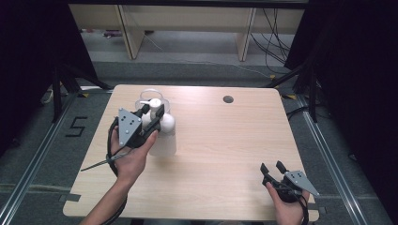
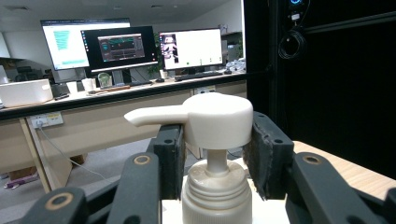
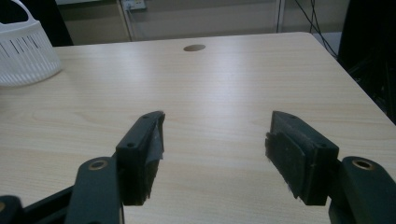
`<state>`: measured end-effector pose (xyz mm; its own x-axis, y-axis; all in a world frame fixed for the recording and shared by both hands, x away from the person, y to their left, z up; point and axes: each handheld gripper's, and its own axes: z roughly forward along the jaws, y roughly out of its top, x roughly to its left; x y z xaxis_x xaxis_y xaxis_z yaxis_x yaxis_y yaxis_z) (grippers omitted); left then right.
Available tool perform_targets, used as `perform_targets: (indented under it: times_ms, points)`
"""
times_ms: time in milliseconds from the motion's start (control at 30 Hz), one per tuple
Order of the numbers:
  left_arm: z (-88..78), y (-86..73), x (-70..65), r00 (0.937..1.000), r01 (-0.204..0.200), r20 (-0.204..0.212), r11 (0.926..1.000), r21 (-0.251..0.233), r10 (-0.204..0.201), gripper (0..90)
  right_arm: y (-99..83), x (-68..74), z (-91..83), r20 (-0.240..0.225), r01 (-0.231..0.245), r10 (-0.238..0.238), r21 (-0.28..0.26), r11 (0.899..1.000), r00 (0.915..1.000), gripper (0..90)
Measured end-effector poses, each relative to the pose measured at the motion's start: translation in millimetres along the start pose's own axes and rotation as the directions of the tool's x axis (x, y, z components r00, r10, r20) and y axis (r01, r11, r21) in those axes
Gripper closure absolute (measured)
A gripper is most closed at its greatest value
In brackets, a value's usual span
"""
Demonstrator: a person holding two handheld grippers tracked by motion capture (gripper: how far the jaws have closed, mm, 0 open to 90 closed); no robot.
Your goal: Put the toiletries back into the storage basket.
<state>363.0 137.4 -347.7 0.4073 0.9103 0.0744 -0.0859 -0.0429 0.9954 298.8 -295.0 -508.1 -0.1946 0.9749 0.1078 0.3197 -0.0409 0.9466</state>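
Observation:
A white pump bottle [image 1: 164,136] stands upright at the table's left, just in front of a white basket [image 1: 151,93]. My left gripper [image 1: 152,113] is shut on the bottle's pump head [image 2: 219,119]. One black pad [image 2: 170,154] is on each side of the head, and the spout points left in the left gripper view. The threaded collar [image 2: 215,186] shows below the head. Whether the bottle's base rests on the table I cannot tell. Near the front right corner my right gripper [image 1: 273,168] [image 3: 215,144] stands open over bare wood with nothing between its pads.
The wooden table [image 1: 225,140] has a round cable hole [image 1: 228,99] [image 3: 194,47] at the back right. The basket's slotted wall [image 3: 23,51] shows at far left in the right gripper view. Black curtains flank the table, with floor and desks beyond.

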Motion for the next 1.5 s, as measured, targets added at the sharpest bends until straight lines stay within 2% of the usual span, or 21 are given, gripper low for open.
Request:
perform_targets:
  times_ms: [100, 133, 367, 500, 1167, 1233, 1267, 1300, 1500]
  points:
    - [0.6, 0.6, 2.8, 1.0000, -0.007, -0.002, 1.0000, -0.001, 0.007, 59.3, -0.1, 0.4, 0.2, -0.004, -0.003, 0.003, 0.003, 1.000, 1.0000, 36.6]
    - [0.4, 0.8, 3.4, 1.0000, -0.006, -0.002, 1.0000, 0.003, 0.006, 59.3, -0.1, 2.0, 0.0, -0.001, -0.021, 0.021, 0.013, 1.000, 0.9998, 36.6]
    - [1.5, 1.5, 9.4, 0.9999, -0.001, -0.017, 1.0000, -0.005, 0.001, 59.3, -0.3, 2.1, 0.2, -0.003, -0.021, 0.021, 0.015, 1.000, 0.9998, 36.6]
    - [2.0, 2.5, 13.4, 0.9997, -0.004, -0.022, 0.9999, -0.011, 0.004, 59.3, 0.0, 0.5, -0.2, 0.004, 0.000, 0.000, 0.007, 1.000, 1.0000, 36.6]
    - [8.1, 4.7, 29.1, 0.9985, -0.007, -0.055, 0.9998, -0.019, 0.006, 59.2, -0.7, 2.1, 1.0, -0.009, 0.008, -0.008, -0.003, 1.000, 0.9999, 36.6]
    - [9.2, 4.8, 31.1, 0.9982, -0.009, -0.059, 0.9998, -0.019, 0.008, 59.2, -1.2, 5.3, 1.0, -0.017, -0.039, 0.039, 0.000, 0.999, 0.9991, 36.5]
    - [9.5, 4.9, 31.8, 0.9982, -0.011, -0.059, 0.9998, -0.018, 0.010, 59.3, -0.8, 3.0, 1.3, -0.015, -0.007, 0.007, -0.004, 1.000, 0.9999, 36.5]
    - [10.1, 4.8, 32.5, 0.9982, -0.008, -0.060, 0.9998, -0.021, 0.007, 59.2, -0.7, 2.2, 1.4, -0.015, 0.002, -0.002, -0.008, 1.000, 0.9999, 36.5]
    - [12.4, 4.6, 36.4, 0.9978, -0.008, -0.066, 0.9998, -0.019, 0.007, 59.2, -1.1, 2.4, 1.6, -0.008, 0.004, -0.004, -0.009, 1.000, 1.0000, 36.5]
